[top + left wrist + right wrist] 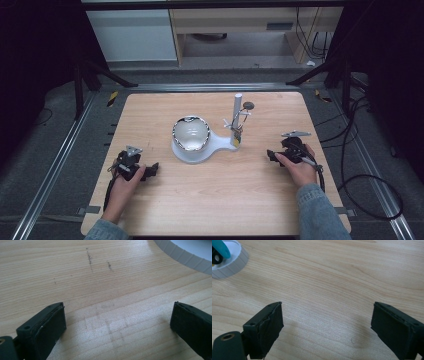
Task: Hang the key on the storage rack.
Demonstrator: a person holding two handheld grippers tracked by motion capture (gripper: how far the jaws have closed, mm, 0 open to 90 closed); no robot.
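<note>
Both tools rest low on the wooden bench (215,190), jaws spread wide with nothing between them. Left tool (150,171) lies near the front left, its hand (125,186) angled inward; right tool (272,156) mirrors it, held by the right hand (300,170). Between them, farther back, sits the white stand (212,146) carrying a shiny bowl (190,133). No readable writing.

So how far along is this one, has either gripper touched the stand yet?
Nothing looks done: the white stand sits mid-table with the bowl on its base. Nothing is in hand: the left gripper and right gripper rest on the table either side of it, jaws open and empty, apart from the stand. The reach and any handling are all left.
</note>
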